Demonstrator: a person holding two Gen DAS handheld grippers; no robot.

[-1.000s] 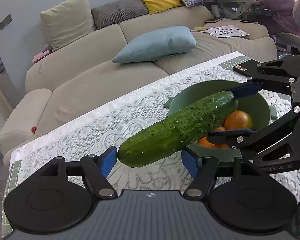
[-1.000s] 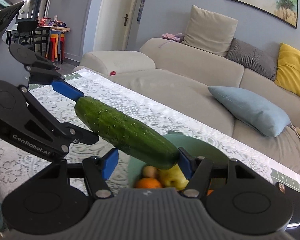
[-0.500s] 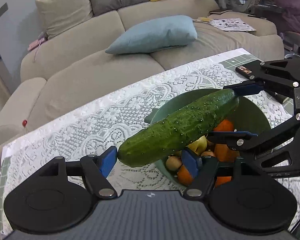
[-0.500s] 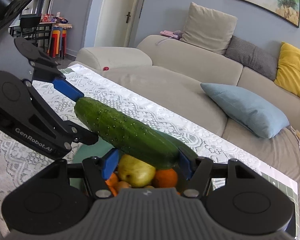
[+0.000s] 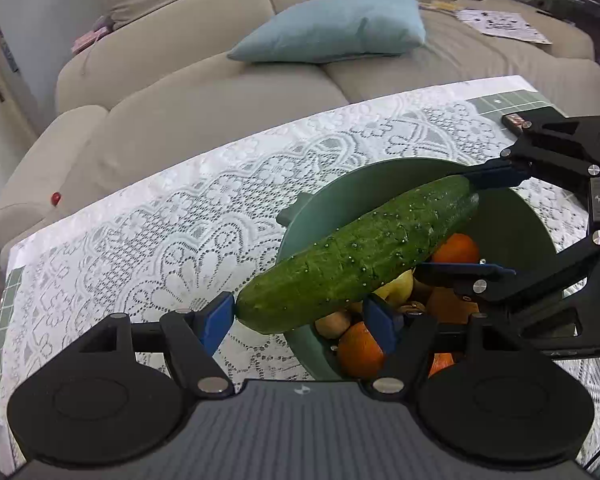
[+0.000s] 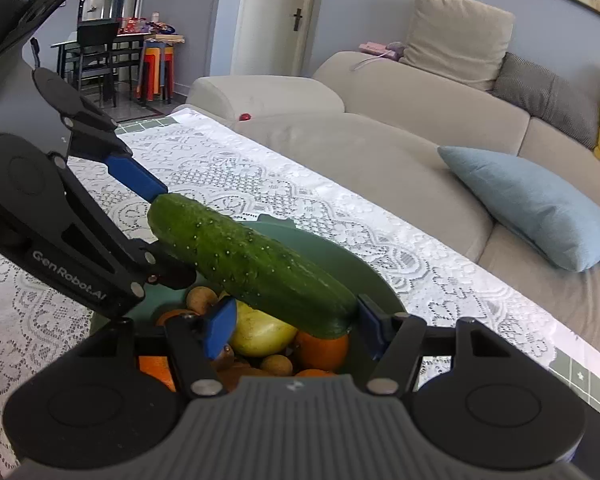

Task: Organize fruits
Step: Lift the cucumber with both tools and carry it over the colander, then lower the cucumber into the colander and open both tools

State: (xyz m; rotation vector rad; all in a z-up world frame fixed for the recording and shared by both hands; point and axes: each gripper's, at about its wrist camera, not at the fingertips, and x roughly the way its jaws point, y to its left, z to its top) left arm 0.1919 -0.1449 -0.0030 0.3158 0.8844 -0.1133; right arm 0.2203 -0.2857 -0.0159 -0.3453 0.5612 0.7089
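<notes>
A long green cucumber (image 5: 360,256) hangs level above a green bowl (image 5: 516,232), held by its two ends. My left gripper (image 5: 300,316) is shut on its near end. My right gripper (image 6: 296,320) is shut on its other end, and the cucumber (image 6: 252,268) slants across that view. The bowl (image 6: 340,256) holds oranges (image 5: 360,350), a yellow pear (image 6: 260,332) and small brown fruits (image 6: 202,300). Each gripper shows in the other's view, the right one (image 5: 480,224) at the cucumber's far end and the left one (image 6: 156,232) likewise.
The bowl stands on a white lace tablecloth (image 5: 160,240) near the table's far edge. A beige sofa (image 5: 220,92) with a light blue cushion (image 5: 332,28) runs close behind the table. A dark phone-like object (image 5: 520,120) lies at the table's far right.
Both grippers have carried the cucumber over the bowl and lowered it closer to the fruit. The grip on both ends is unchanged.
</notes>
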